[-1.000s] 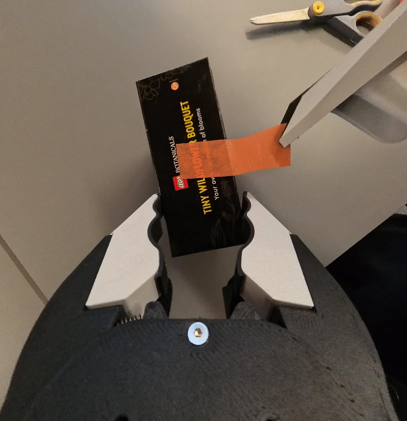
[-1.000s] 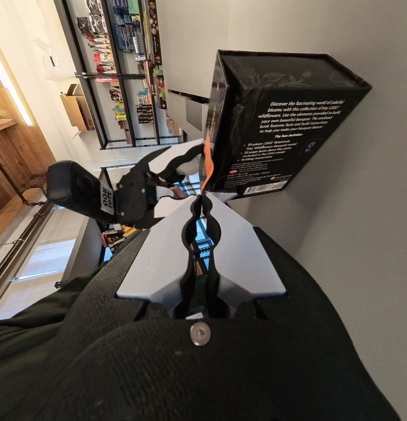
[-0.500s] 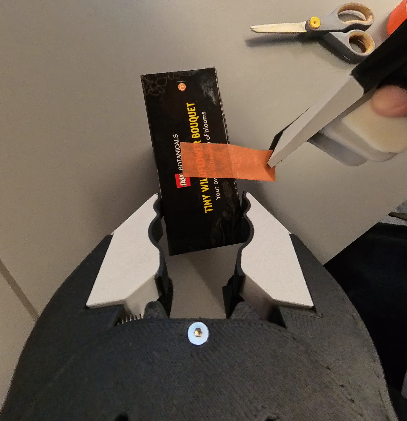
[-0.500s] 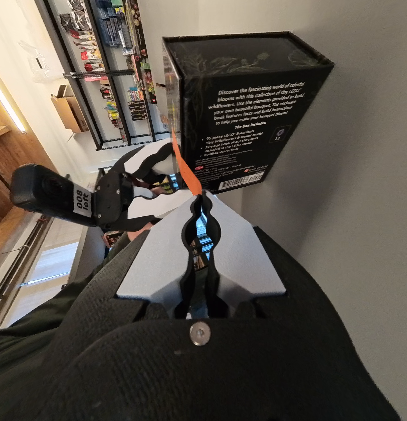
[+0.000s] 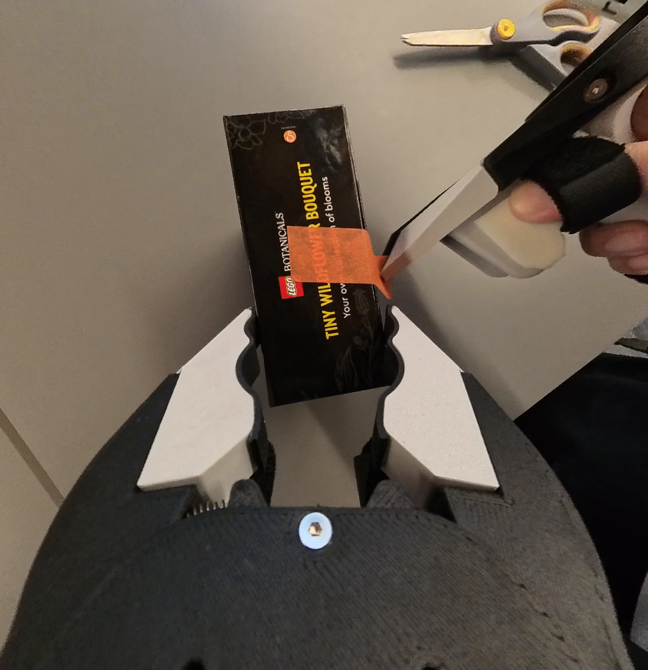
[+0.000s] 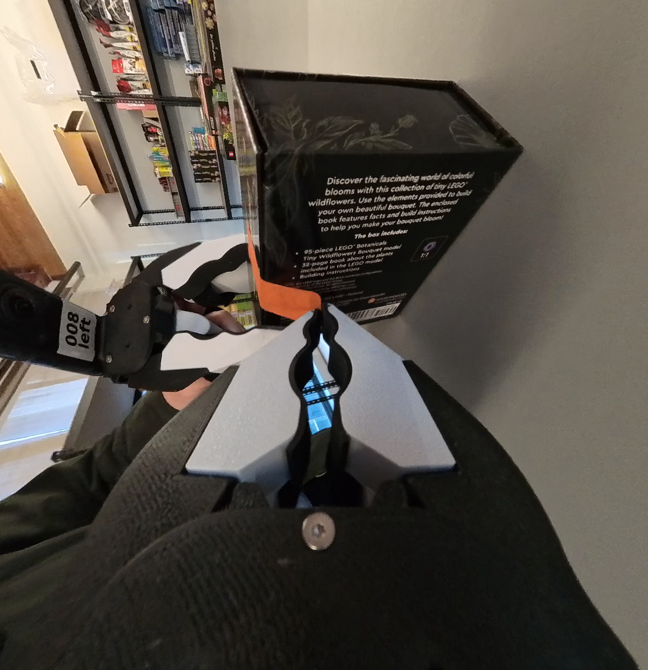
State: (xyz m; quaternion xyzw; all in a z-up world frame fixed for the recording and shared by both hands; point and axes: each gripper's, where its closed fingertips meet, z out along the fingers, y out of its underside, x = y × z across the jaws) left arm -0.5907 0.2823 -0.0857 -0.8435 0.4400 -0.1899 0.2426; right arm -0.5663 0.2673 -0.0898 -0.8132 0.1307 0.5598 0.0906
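Orange tape strip (image 5: 331,255), pinched in the right gripper's (image 6: 320,311) closed jaws, could crease if the box (image 5: 308,253) slips from the left gripper's (image 5: 320,319) clamping jaws.

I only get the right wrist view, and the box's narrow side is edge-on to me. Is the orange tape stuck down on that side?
Observer: Yes. The orange tape lies across that side of the box, and its free end bends round the right edge.
Operator: Do the left tongs hold the box?
Observer: The left tongs are shut on its lower end, one finger on each side.
Operator: Anything else nearby?
Observer: Scissors lie beyond the box, apart from it.
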